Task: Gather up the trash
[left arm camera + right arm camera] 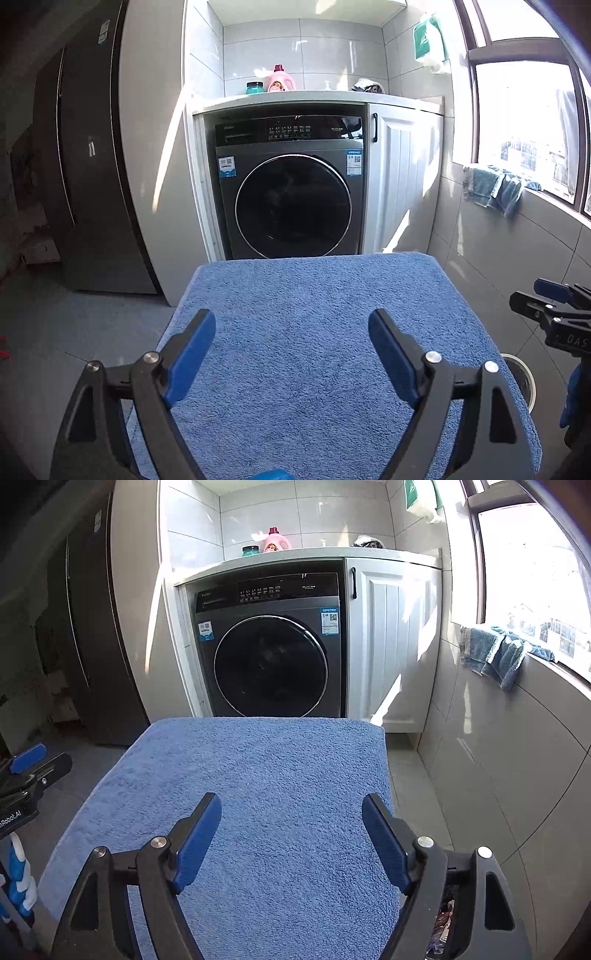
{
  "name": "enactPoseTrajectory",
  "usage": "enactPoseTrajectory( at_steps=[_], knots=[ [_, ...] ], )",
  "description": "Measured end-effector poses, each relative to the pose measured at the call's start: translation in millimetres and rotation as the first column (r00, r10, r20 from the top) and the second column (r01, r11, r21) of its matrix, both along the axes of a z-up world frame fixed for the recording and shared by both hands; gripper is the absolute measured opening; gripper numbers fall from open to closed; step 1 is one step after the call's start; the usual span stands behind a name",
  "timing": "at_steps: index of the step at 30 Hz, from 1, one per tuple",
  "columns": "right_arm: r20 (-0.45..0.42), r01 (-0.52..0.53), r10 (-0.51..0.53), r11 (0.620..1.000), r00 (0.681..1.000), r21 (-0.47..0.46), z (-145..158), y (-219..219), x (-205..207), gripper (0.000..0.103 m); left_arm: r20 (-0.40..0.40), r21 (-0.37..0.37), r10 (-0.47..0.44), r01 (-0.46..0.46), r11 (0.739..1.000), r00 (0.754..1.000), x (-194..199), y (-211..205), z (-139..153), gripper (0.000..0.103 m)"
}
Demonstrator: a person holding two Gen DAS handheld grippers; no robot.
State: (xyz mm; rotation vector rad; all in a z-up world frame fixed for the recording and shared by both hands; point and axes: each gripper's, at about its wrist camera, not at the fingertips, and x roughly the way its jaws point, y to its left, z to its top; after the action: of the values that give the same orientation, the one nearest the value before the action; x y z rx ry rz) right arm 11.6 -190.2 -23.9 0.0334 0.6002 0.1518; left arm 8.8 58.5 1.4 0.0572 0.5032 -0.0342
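My left gripper (pixel 291 325) is open and empty, held above a blue towel (pixel 314 332) that covers a flat surface. My right gripper (pixel 291 808) is open and empty above the same towel (pixel 258 794). No trash lies on the towel. A round bin (pixel 522 380) stands on the floor at the towel's right edge. Colourful scraps inside it (pixel 443 919) show behind my right finger in the right wrist view. Each gripper shows at the edge of the other's view: the right one (pixel 554 306) and the left one (pixel 29 768).
A grey washing machine (pixel 291 192) stands under a white counter (pixel 314 98) with a pink detergent bottle (pixel 280 79) and a teal jar (pixel 255 88). A white cabinet door (pixel 402 177) is at its right, a dark fridge (pixel 92 166) at the left, blue cloths (pixel 495 186) on the window sill.
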Motion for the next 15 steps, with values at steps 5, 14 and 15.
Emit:
enactPoseTrajectory(
  at_steps=[5,14,15],
  knots=[
    [0.015,0.016,-0.016,1.000,1.000,-0.004,3,-1,-4,0.077,0.008,-0.004,0.012,-0.012,1.000,1.000,-3,6,2,0.084],
    [0.043,0.056,-0.056,0.998,0.997,-0.005,8,-8,-11,0.079,0.021,0.000,0.016,-0.016,1.000,1.000,-5,9,4,0.084],
    [0.045,0.062,-0.061,0.998,0.997,-0.008,8,-9,-11,0.080,0.023,0.000,0.017,-0.017,1.000,1.000,-4,8,3,0.084]
  ],
)
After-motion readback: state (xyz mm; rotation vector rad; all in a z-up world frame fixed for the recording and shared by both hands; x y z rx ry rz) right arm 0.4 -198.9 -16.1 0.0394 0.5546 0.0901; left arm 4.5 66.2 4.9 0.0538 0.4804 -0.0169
